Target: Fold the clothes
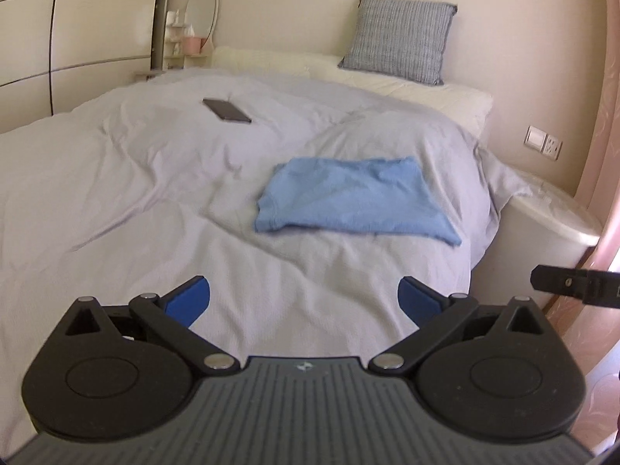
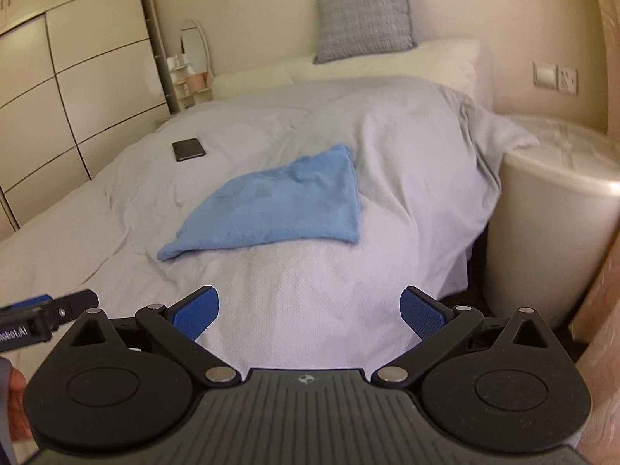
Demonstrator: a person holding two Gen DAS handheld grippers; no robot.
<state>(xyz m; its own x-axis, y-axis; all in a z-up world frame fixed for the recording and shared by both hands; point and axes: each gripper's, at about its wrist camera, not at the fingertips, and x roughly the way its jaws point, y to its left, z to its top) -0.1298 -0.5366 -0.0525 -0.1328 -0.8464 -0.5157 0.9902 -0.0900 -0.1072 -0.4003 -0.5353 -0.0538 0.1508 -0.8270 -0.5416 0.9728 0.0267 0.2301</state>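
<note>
A light blue garment [image 1: 352, 201] lies folded into a flat rough rectangle on the grey duvet [image 1: 135, 193] of the bed; it also shows in the right wrist view [image 2: 279, 205]. My left gripper [image 1: 304, 300] is open and empty, held above the near part of the bed, short of the garment. My right gripper [image 2: 310, 314] is open and empty, also short of the garment, near the bed's right side. Part of the right gripper shows at the left wrist view's right edge [image 1: 573, 286]. Part of the left gripper shows at the right wrist view's left edge [image 2: 46, 314].
A dark phone [image 1: 226, 109] lies on the duvet beyond the garment, also in the right wrist view [image 2: 188, 149]. A grey pillow [image 1: 399, 37] leans on the wall over cream pillows. A round cream nightstand [image 2: 558, 209] stands right of the bed. Wardrobe doors [image 2: 58, 89] stand left.
</note>
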